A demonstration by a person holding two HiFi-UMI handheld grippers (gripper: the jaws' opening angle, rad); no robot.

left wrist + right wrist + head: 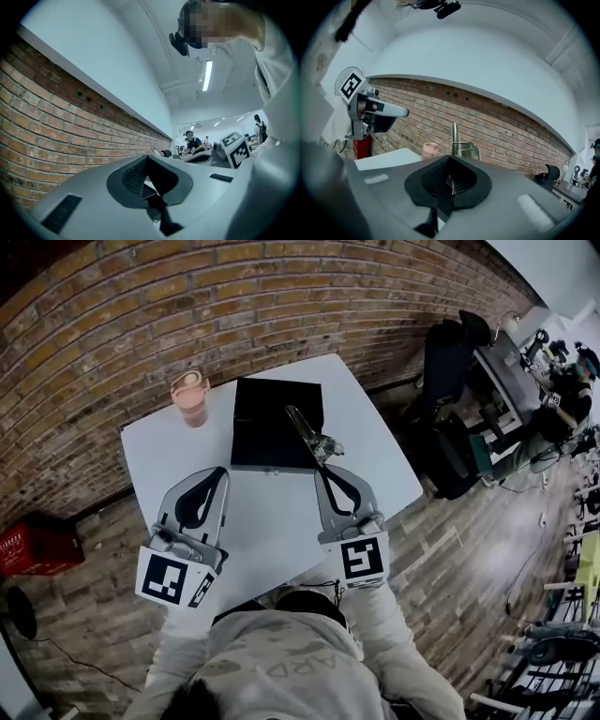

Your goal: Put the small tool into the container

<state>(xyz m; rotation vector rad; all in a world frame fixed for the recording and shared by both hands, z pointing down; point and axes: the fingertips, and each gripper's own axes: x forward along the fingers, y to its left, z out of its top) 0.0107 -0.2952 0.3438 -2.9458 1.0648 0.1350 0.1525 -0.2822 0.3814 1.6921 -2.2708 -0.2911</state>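
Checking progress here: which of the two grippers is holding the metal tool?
The right gripper: its jaws clamp the metal tool, which points toward the black container. The left gripper is shut on nothing.

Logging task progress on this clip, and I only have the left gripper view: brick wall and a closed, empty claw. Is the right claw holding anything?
Observer: Yes. The right claw is shut on a small metal tool.
Operator: Where's the container?
Observer: A black container lies on the white table. In the head view the tool's far end overlaps its right side, not yet released.
Operator: Anything else on the table?
Observer: A pink cup stands left of the container, toward the brick wall.
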